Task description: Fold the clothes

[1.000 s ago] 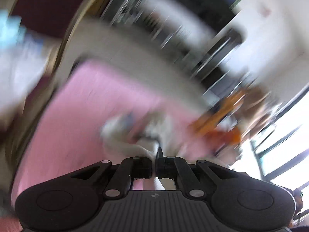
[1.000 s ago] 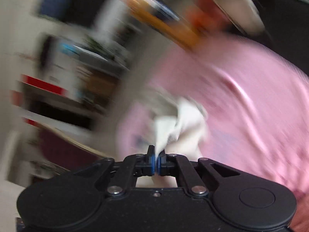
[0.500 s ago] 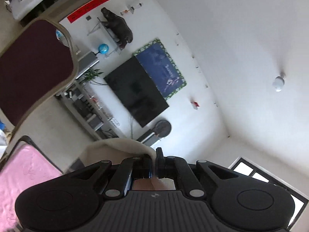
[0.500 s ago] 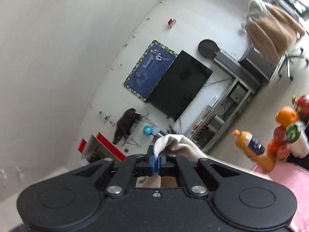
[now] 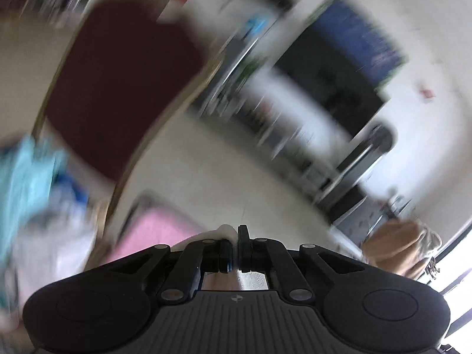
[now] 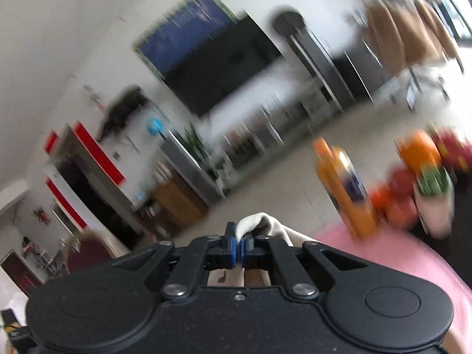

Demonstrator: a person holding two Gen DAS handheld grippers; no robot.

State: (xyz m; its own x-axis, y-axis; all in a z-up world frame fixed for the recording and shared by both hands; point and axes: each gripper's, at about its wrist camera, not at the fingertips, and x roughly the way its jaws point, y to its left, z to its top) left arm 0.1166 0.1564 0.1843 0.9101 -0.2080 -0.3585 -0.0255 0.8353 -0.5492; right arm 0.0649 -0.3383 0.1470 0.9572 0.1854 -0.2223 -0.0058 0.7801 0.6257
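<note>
Up front, pale garment (image 6: 259, 225) clamped between both grippers' closed fingers (image 5: 227, 250), above pink cloth (image 6: 368, 253).

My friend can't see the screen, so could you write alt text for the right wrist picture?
A black claw is shut on a fold of white cloth above a pink surface. Behind it, blurred, are an orange bottle, some fruit and a dark wall screen.

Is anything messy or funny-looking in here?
Nothing looks spilled or broken. Both views are blurred, so small things are hard to judge. One untidy spot: a loose heap of clothes, teal and white, by the dark red chair. The orange bottle seems to lean, but the whole picture tilts too.
</note>
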